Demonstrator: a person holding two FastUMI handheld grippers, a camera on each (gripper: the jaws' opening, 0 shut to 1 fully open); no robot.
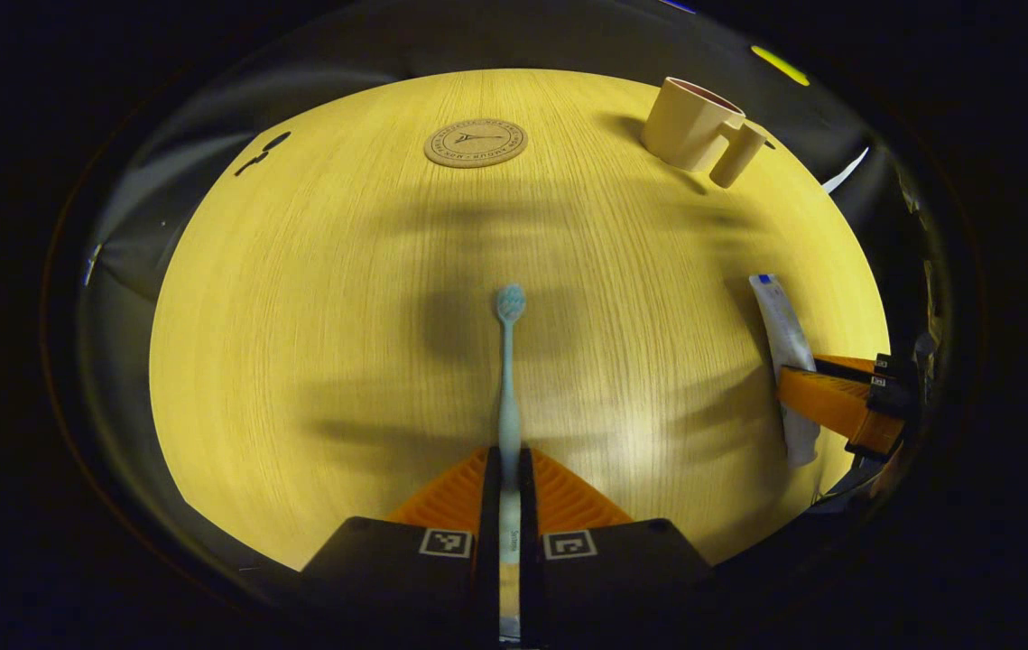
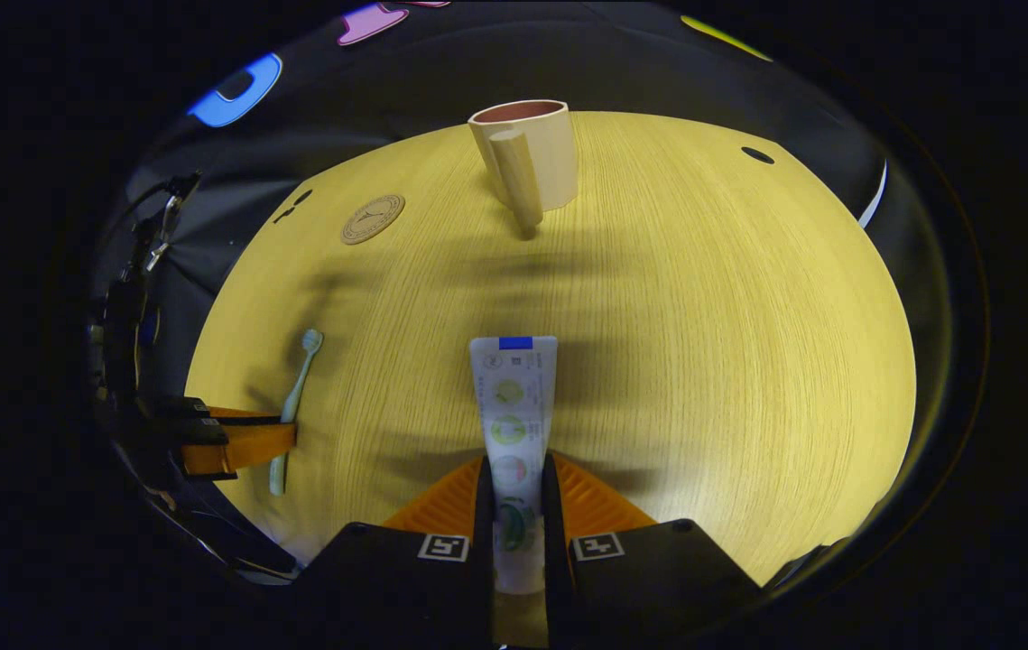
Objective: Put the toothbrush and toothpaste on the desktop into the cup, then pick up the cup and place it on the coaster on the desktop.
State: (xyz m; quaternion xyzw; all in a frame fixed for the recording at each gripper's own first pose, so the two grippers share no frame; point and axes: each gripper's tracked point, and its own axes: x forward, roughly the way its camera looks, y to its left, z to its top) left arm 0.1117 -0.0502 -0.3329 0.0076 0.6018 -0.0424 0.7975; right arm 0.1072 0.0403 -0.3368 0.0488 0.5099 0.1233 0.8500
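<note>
Here, your holdings and their bearings.

Left gripper (image 1: 509, 469): pressed together on the brush (image 1: 509, 379), pinching its handle. The brush's long axis runs straight out along the fingers, bristle head at the far end.

Right gripper (image 2: 514, 478): pinching the paste (image 2: 514, 397) near its lower end. The tube's long axis also lies along the fingers, its flat crimped end farthest from them.

Cup (image 2: 532, 153): upright on the desk (image 2: 703, 316), well ahead of your right gripper and almost dead in line with the tube, handle turned toward you. From your left gripper it lies far ahead and off to the right (image 1: 689, 122). Your right hand looks the nearer and better aligned one.

Coaster (image 1: 476, 143): bare, far ahead of your left gripper, nearly in line with the brush; left of the cup.

Judgement: both items look gripped but not yet carried to the cup.
</note>
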